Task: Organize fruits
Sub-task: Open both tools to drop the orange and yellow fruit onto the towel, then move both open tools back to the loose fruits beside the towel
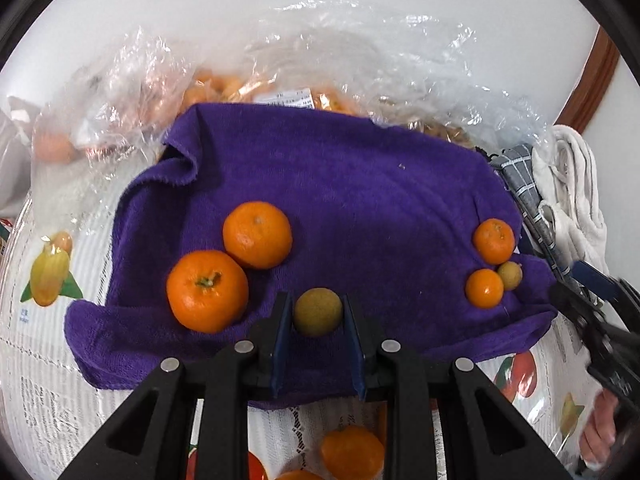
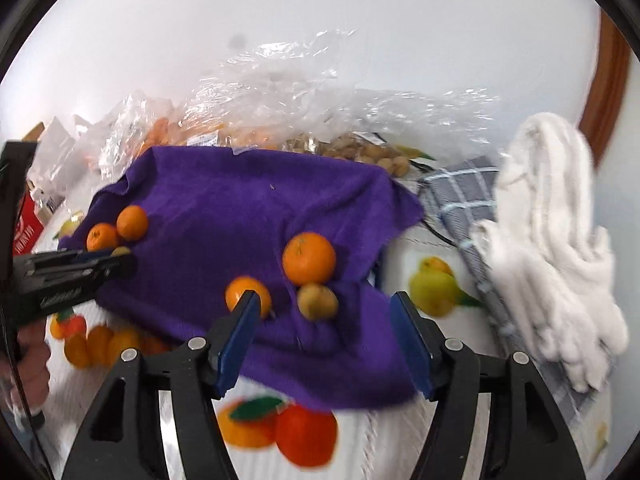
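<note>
A purple towel (image 1: 360,200) lies spread on the table. Near its front edge my left gripper (image 1: 316,300) is shut on a small greenish-brown fruit (image 1: 318,312). Two large oranges (image 1: 208,290) (image 1: 258,234) rest just left of it. On the towel's right side sit two small oranges (image 1: 494,240) (image 1: 484,288) and another greenish fruit (image 1: 510,275). In the right wrist view my right gripper (image 2: 325,295) is open and empty above the towel's (image 2: 240,208) near edge. That small group lies just beyond its tips: an orange (image 2: 309,258), a smaller orange (image 2: 248,296) and the greenish fruit (image 2: 318,300).
Clear plastic bags (image 1: 320,60) holding oranges and brown fruits stand behind the towel. A grey checked cloth (image 2: 460,192) and white gloves (image 2: 552,240) lie to the right, and a red box (image 2: 26,232) at far left. The tablecloth (image 2: 436,288) carries printed fruit.
</note>
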Action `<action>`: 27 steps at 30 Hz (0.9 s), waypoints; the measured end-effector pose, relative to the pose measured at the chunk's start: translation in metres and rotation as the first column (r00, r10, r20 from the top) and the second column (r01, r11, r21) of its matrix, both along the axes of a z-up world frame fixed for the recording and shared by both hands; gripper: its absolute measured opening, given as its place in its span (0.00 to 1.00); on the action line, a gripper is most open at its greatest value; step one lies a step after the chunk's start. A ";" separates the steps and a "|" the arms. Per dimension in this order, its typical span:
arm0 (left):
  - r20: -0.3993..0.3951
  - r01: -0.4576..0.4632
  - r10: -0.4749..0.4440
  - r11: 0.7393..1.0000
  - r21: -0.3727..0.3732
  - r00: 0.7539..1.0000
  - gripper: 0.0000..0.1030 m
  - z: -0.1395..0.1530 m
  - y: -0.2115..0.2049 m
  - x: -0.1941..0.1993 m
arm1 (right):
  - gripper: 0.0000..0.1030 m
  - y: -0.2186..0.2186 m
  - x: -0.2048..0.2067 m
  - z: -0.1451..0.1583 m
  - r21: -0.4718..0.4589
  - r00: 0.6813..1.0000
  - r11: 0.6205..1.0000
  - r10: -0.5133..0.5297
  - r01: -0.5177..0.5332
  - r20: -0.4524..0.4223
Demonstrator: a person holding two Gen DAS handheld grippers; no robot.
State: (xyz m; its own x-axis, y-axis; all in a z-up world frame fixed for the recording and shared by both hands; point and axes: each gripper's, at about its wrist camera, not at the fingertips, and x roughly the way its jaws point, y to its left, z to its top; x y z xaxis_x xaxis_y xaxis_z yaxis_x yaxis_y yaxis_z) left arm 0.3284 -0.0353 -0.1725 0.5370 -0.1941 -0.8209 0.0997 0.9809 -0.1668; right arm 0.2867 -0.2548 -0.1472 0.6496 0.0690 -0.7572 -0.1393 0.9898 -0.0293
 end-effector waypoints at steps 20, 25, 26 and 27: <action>0.174 -0.094 0.084 0.994 0.047 0.981 0.48 0.030 0.085 -0.122 | 0.28 0.054 -0.071 -0.019 0.094 0.999 0.995 0.029 -0.025 -0.041; 0.214 -0.136 0.133 0.991 0.001 0.968 0.48 0.020 0.104 -0.127 | 0.24 0.080 -0.063 -0.027 0.103 0.996 0.993 0.065 -0.059 -0.061; 0.213 -0.138 0.141 0.990 -0.030 0.967 0.48 0.019 0.107 -0.127 | 0.24 0.085 -0.060 -0.029 0.102 0.995 0.992 0.075 -0.068 -0.064; 0.211 -0.139 0.147 0.989 -0.052 0.966 0.48 0.017 0.110 -0.128 | 0.24 0.089 -0.058 -0.031 0.095 0.994 0.993 0.080 -0.073 -0.070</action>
